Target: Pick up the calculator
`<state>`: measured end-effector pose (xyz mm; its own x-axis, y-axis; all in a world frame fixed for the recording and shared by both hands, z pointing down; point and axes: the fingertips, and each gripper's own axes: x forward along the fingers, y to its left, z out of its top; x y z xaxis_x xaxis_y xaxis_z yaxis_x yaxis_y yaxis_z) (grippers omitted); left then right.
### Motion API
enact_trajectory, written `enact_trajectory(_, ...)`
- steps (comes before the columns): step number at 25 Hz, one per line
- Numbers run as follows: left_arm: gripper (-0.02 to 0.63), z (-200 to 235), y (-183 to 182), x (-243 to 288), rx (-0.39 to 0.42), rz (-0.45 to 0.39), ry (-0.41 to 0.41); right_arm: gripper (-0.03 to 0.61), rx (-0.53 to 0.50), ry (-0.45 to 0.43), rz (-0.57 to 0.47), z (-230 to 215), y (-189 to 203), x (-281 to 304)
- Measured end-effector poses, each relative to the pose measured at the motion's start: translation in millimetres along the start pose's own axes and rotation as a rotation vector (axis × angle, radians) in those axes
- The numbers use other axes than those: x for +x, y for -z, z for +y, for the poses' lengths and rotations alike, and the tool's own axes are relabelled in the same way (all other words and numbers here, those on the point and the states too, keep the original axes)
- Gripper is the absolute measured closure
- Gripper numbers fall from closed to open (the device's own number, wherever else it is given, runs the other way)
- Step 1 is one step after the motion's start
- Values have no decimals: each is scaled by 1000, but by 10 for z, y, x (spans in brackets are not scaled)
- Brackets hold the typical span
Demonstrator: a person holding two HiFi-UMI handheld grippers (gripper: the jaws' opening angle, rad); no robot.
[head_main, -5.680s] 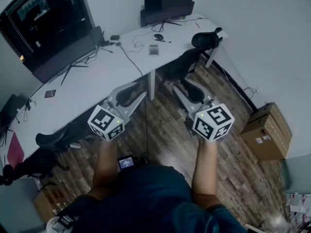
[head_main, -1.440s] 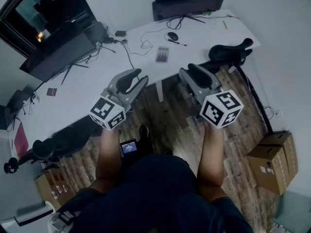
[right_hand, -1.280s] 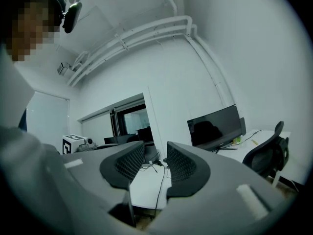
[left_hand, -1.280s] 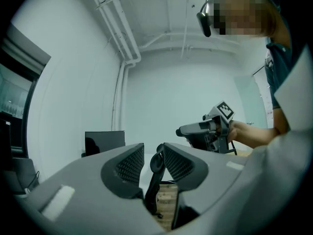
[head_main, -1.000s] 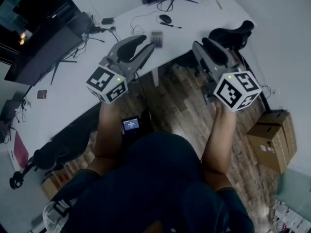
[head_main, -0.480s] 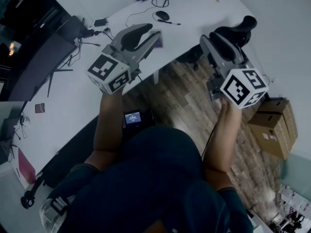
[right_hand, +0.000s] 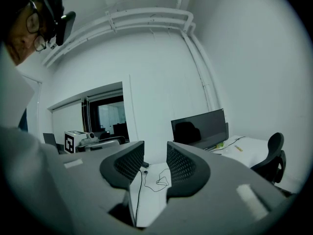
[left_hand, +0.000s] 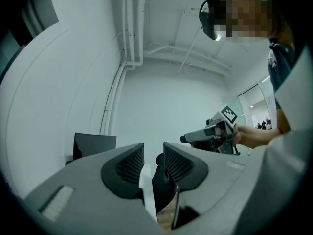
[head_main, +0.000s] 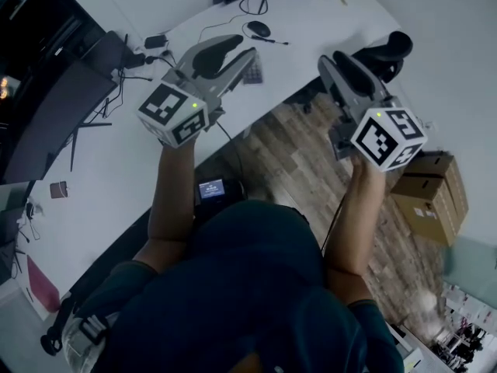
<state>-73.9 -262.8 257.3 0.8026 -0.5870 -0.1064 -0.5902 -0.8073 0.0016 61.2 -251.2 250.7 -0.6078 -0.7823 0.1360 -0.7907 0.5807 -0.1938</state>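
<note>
On the long white desk [head_main: 116, 169], up at 12 o'clock, the small flat grey calculator [head_main: 253, 74] lay right by the tip of the left gripper [head_main: 245, 55], partly hidden under it. That gripper's jaws stood a little apart with nothing between them. The right gripper [head_main: 327, 59] hung over the brown wood floor [head_main: 287, 165] at 1 o'clock, near a black office chair [head_main: 392, 45]. Its jaws were apart and empty too. A black computer mouse [head_main: 260, 28] sat past the calculator.

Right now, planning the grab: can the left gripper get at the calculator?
Probably yes. The left gripper is open and empty, and the calculator lies uncovered on the desk near its tips; it would need to tilt down.
</note>
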Motion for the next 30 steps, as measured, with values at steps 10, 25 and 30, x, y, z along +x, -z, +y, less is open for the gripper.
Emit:
enact_trajectory(10, 491, 486, 144, -35, -68, -36, -33, 433, -25, -1, 73, -30, 77, 466)
enact_trajectory(25, 491, 1399, 631, 29, -81, 79, -311, 432, 29, -267, 163, -535, 325, 1892)
enact_trajectory(30, 491, 1628, 879, 135, -112, 116, -388, 432, 45, -332, 234, -732, 564, 2319)
